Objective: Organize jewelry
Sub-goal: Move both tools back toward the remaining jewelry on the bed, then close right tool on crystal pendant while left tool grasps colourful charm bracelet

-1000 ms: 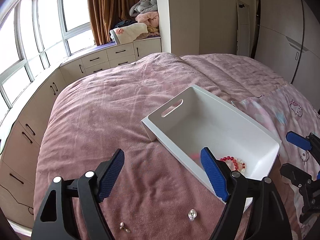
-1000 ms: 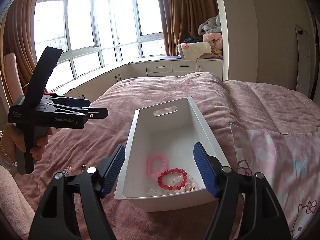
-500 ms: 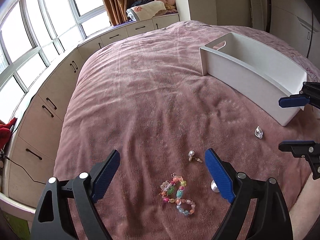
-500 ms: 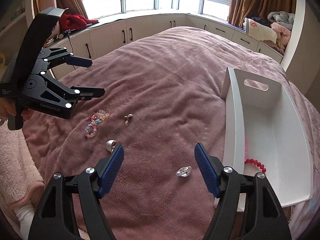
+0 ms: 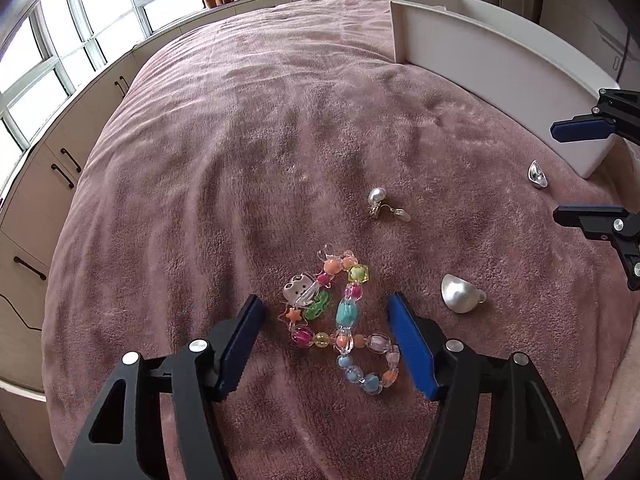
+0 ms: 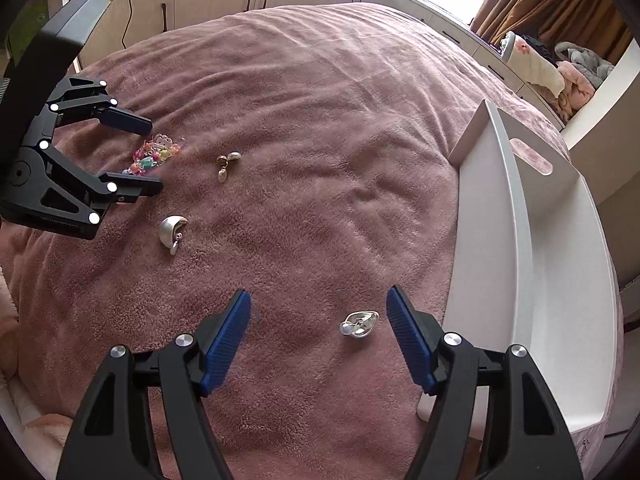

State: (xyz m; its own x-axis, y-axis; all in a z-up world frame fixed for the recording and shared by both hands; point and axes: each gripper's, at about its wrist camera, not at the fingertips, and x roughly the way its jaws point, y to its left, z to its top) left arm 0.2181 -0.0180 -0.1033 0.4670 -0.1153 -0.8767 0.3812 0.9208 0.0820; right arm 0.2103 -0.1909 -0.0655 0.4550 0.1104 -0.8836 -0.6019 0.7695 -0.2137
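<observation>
My left claw (image 5: pixel 326 322): jaws apart and just closing in, one on each side of the beaded bracelet, pads not yet pressing it.
Beaded bracelet (image 5: pixel 340 320): multicoloured, with a clear cat charm, lying twisted on the pink bed blanket (image 5: pixel 240 160).
My right claw (image 6: pixel 318 320): jaws apart, also just narrowing, hanging over the blanket beside the tray.
Silver earring (image 6: pixel 359 324): on the blanket between my right jaws, nearer the right one, untouched.
Pearl-white shell earring (image 5: pixel 460 294): on the blanket just right of my left claw.
Pearl drop earring (image 5: pixel 380 202): farther up the blanket, beyond the bracelet.
White tray (image 6: pixel 520 240): on the bed, right of my right claw.
</observation>
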